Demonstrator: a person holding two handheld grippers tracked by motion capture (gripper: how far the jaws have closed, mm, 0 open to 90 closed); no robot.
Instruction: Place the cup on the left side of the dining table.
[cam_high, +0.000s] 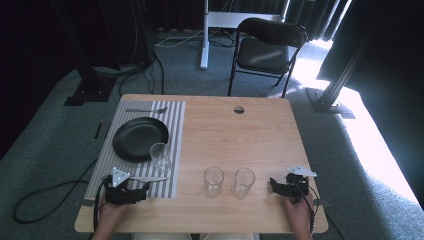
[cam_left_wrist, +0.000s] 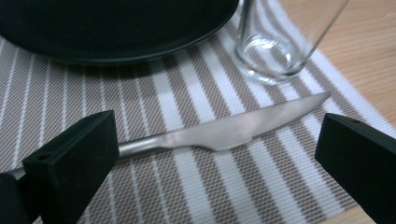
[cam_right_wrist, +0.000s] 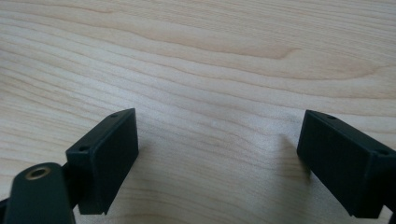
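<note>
Lower left: our left gripper (cam_left_wrist: 215, 154) gapes wide over the knife (cam_left_wrist: 224, 130), ungrasped. Right gripper (cam_right_wrist: 217, 158) gapes over bare table (cam_right_wrist: 196, 56). Work barely begun.

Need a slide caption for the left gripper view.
Open left gripper poised over a steel table knife on the striped placemat, beside a clear drinking glass.

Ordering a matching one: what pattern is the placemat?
Brown-grey and white stripes on the placemat, clearest in the left gripper view.
</note>
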